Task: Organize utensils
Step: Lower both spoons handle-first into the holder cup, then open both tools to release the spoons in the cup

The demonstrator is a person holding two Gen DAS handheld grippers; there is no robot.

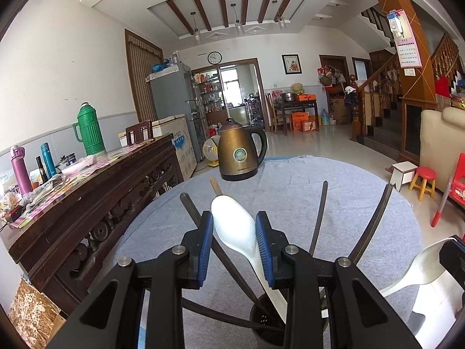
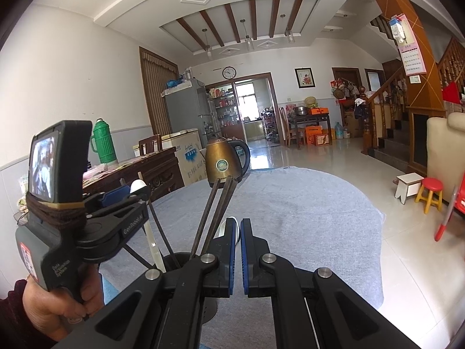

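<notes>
A dark utensil holder cup [image 1: 266, 327] stands on the grey-clothed round table [image 1: 334, 192] just below my left gripper. It holds several dark chopsticks [image 1: 318, 218] and a white spoon [image 1: 235, 226]. My left gripper [image 1: 234, 232] is open, its blue pads on either side of that spoon's bowl, not pressing it. A second white spoon [image 1: 421, 267] is held at the right edge. In the right wrist view my right gripper [image 2: 237, 232] is shut on this white spoon [image 2: 229, 224], beside the cup [image 2: 177, 258] and its chopsticks [image 2: 216, 212].
A bronze electric kettle [image 1: 239, 154] stands at the table's far edge. A dark wooden sideboard [image 1: 96, 192] with flasks and clutter runs along the left. Red stools [image 1: 424, 180] and a sofa are on the right. The left hand and gripper body [image 2: 66, 218] fill the right view's left side.
</notes>
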